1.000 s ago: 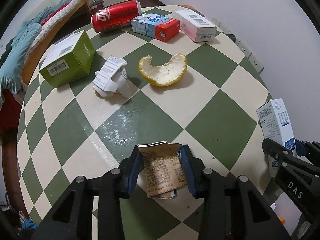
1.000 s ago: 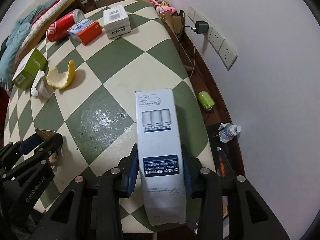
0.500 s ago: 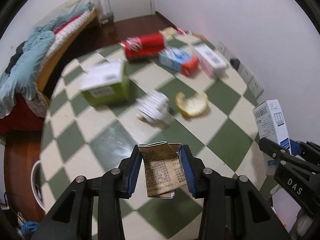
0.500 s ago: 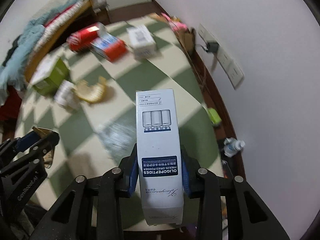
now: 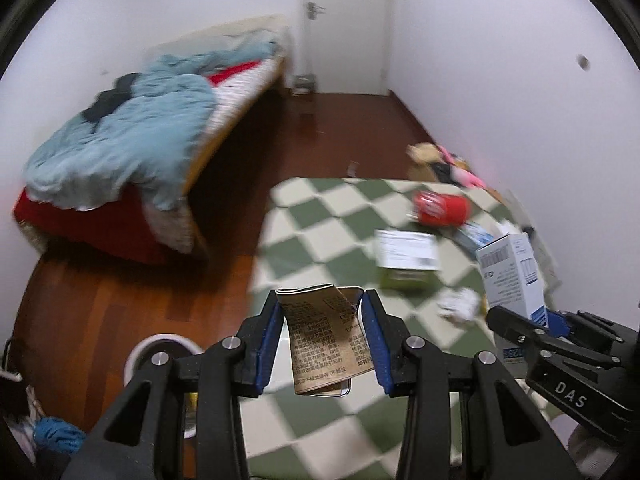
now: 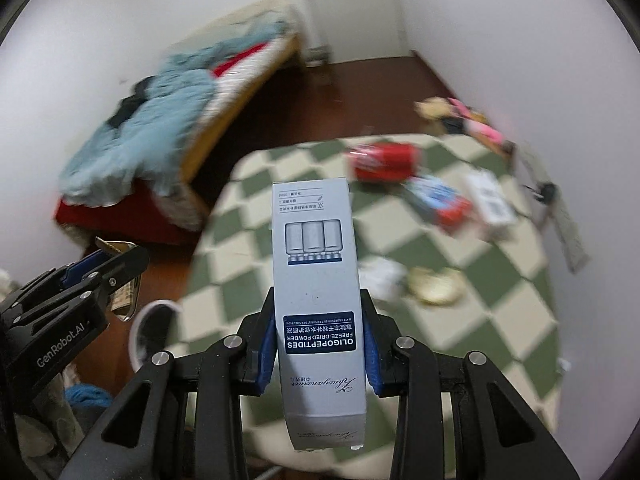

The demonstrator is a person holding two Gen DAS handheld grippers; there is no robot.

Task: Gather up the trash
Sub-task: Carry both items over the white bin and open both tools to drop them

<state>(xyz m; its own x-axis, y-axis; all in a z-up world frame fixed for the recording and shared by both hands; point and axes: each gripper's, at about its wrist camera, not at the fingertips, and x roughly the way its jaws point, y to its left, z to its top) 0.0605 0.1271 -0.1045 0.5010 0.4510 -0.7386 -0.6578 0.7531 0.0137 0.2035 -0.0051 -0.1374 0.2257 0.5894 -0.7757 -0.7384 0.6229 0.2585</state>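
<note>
Firmly pinched between the blue pads of the left gripper [image 5: 325, 332] is a flattened brown paper packet [image 5: 326, 340] printed with small text; it stands upright in the jaws, its top edge above the fingertips. The right gripper [image 6: 320, 344] is clamped on a tall white carton [image 6: 316, 300] with a dark blue label, the carton running lengthwise out past the fingertips and back below them. Each gripper shows at the side of the other's view, both raised above the checkered green-and-cream desk [image 5: 320, 216].

Ahead of the right gripper and to its right, on the desk, lie a red can [image 6: 384, 162] on its side, a blue-and-red carton [image 6: 438, 200], a white box [image 6: 490, 200], a crumpled white wrapper [image 6: 382, 276] and an orange peel [image 6: 434, 284], all blurred. A green box [image 5: 406, 260] shows ahead-right of the left gripper.

Below-left of both grippers, on the wooden floor beside the desk, stands a white round bin [image 6: 154, 332]. Farther ahead-left is a bed [image 5: 132, 148] with a light blue blanket.
</note>
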